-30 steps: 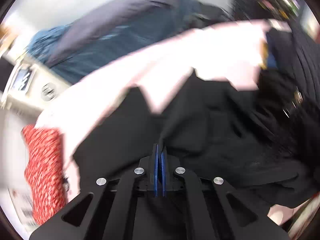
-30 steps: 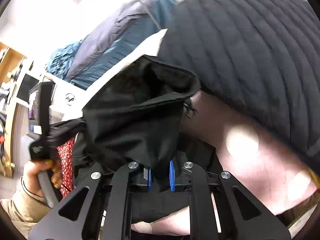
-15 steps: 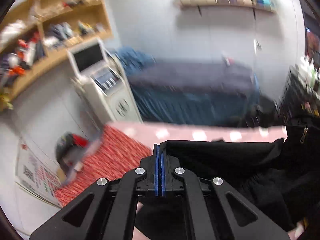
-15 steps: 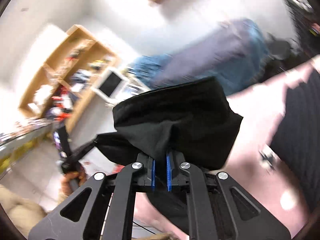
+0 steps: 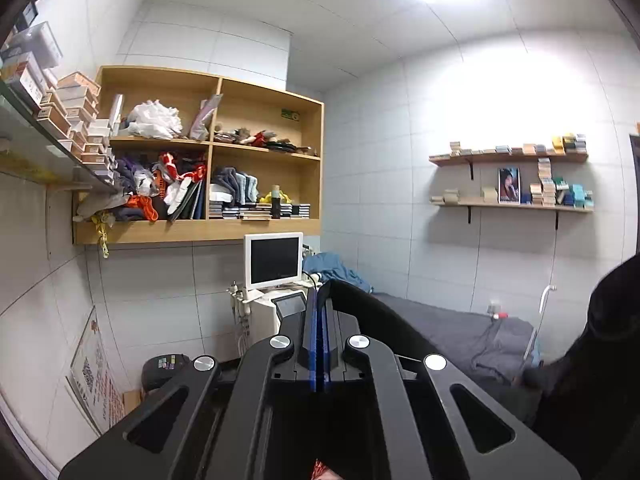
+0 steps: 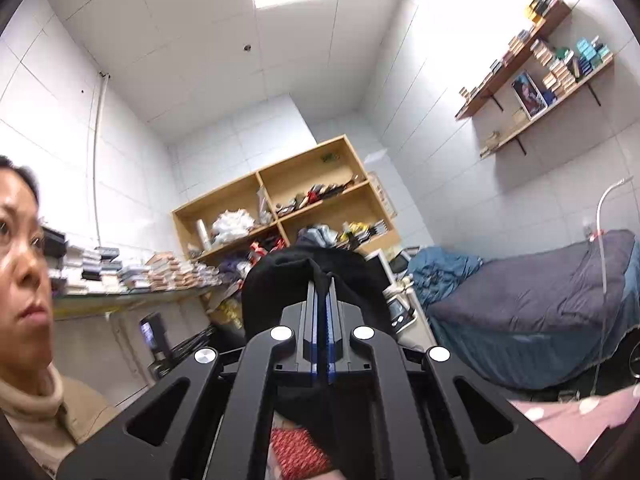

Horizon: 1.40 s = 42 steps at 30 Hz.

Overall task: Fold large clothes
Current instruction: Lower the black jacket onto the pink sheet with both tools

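Both grippers are raised high and point at the room's walls. My left gripper [image 5: 319, 300] is shut on the edge of a black garment [image 5: 372, 312], which runs taut to the lower right and hangs at the right edge of the left wrist view. My right gripper [image 6: 320, 284] is shut on a bunched fold of the same black garment [image 6: 288, 272], which drapes over its fingertips and hangs below. The rest of the garment is hidden under the grippers.
A pink dotted surface [image 6: 572, 416] and a red patterned cloth [image 6: 296, 452] lie below. A grey-and-blue covered bed [image 6: 532, 304], a white machine with a screen [image 5: 274, 264], wooden shelves [image 5: 208, 152] and the person [image 6: 24, 280] are around.
Both grippers have swung up from the pink surface, lifting the black garment with them. The views now face the walls and ceiling, not the table.
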Each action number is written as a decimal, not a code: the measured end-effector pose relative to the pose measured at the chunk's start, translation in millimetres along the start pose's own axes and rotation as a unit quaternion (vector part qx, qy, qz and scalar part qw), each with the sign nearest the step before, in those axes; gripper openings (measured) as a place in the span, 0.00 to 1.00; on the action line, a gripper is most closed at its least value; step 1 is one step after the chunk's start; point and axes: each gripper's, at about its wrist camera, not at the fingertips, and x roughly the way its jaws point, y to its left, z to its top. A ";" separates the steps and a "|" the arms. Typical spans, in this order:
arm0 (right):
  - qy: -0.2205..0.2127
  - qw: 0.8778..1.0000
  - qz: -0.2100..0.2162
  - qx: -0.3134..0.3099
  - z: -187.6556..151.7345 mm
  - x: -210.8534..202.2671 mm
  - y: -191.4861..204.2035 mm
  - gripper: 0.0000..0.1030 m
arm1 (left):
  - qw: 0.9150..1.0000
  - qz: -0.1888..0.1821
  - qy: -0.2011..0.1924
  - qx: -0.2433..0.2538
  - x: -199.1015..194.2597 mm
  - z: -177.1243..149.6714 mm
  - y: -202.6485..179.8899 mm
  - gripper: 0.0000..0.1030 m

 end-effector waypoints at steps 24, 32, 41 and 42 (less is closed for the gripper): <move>0.421 0.811 -0.358 0.191 -364.1 138.3 -289.4 0.89 | 0.867 0.088 0.489 0.035 261.4 -409.3 -5.6 0.87; 0.499 0.746 -0.411 0.161 -446.2 56.9 -275.6 0.89 | 0.834 -0.007 0.536 0.131 202.6 -475.3 -60.9 0.89; 0.554 0.708 -0.434 0.060 -475.7 -7.2 -250.1 0.89 | 0.800 -0.059 0.581 0.139 146.8 -515.3 -61.0 0.92; 0.557 0.706 -0.435 0.044 -477.3 -11.8 -245.1 0.89 | 0.797 -0.061 0.586 0.138 140.6 -520.7 -58.0 0.92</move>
